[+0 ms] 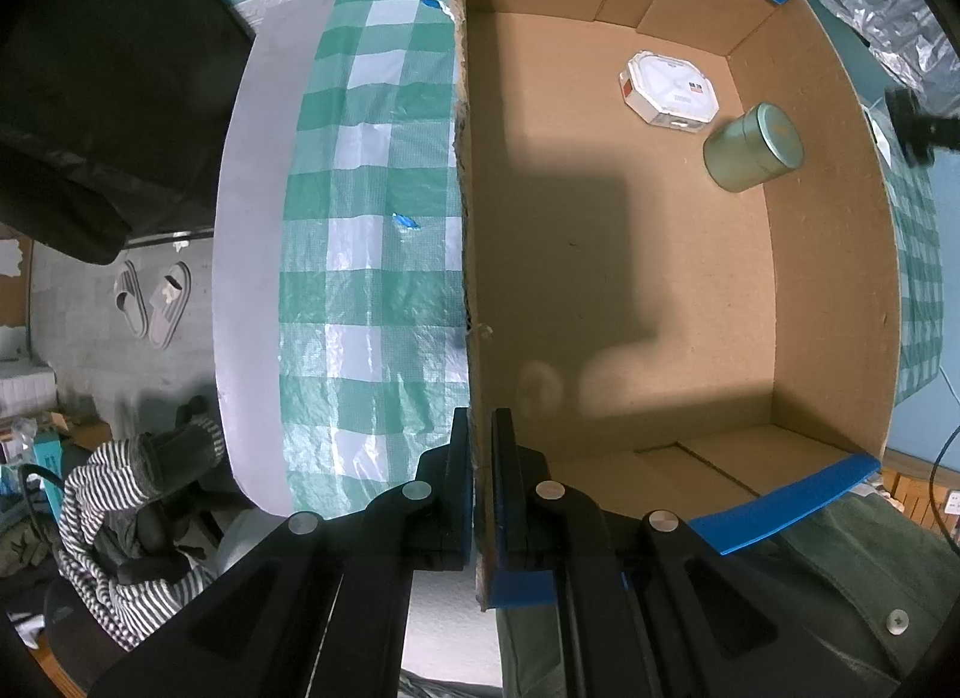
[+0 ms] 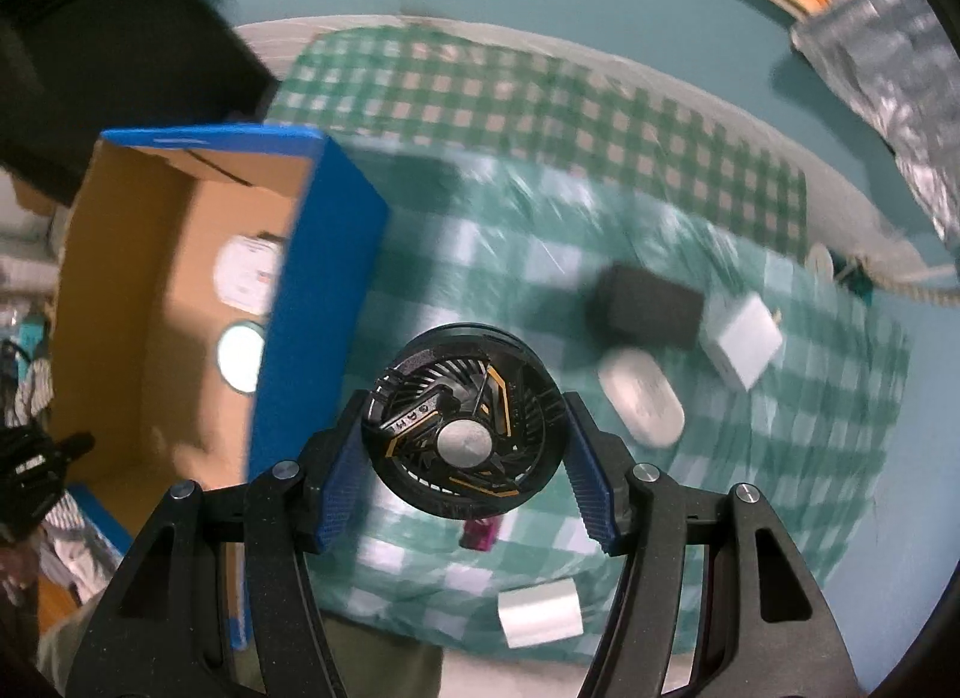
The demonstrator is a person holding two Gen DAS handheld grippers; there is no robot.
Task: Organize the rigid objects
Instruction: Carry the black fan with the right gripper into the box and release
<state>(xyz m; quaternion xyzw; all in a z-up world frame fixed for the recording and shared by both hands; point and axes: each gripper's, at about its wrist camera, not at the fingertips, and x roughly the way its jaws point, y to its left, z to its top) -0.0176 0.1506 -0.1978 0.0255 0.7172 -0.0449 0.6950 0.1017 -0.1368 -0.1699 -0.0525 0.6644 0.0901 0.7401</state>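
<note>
A lived-in home room is showing here: slippers are lying on the tiled floor, striped clothing is piling up, and a checked plastic tablecloth is covering the table.

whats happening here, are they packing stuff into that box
Looks like it. The left claw is clamped on the wall of the cardboard box, steadying it. Inside lie a white octagonal case and a green tin. The right claw grips a round black fan above the checked tablecloth, beside the box. A few small items remain on the cloth.
</note>
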